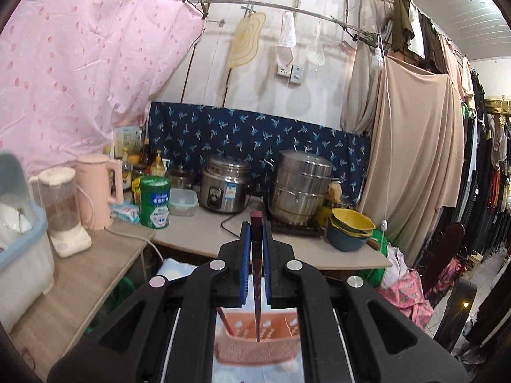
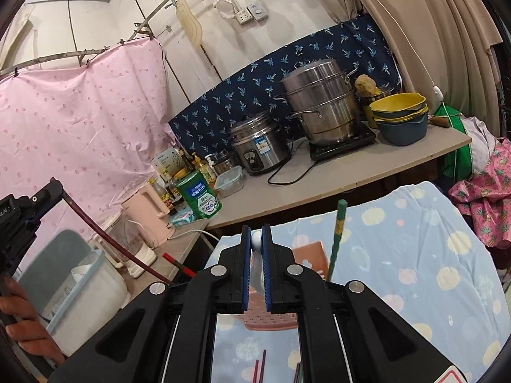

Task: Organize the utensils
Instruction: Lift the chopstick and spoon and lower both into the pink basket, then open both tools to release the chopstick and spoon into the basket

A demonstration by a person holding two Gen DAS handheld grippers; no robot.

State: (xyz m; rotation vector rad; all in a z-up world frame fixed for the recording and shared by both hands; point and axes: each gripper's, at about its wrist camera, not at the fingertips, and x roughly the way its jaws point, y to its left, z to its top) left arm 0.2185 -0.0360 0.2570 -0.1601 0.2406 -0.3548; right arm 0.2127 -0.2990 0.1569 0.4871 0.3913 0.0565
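The fingers of the left gripper (image 1: 256, 233) are shown clenched on a dark maroon wooden chopstick (image 1: 256, 274), which is held between the blue pads with its tapered tip pointing down. The fingers of the right gripper (image 2: 256, 239) are clenched on the pale white handle of a utensil (image 2: 256, 245); its working end is hidden, so its kind cannot be told. A salmon-pink perforated plastic utensil basket (image 1: 255, 349) is seen directly below both pairs of fingers, resting on a light-blue patterned cloth (image 2: 415, 255). A green chopstick (image 2: 338, 239) already stands in it, just right of the right fingers. Insertion is judged to be done best if each piece is kept upright and lowered tip-first into a free cell, and released only once it is well inside. Loose chopsticks (image 2: 260, 367) remain on the cloth beneath the fingers.
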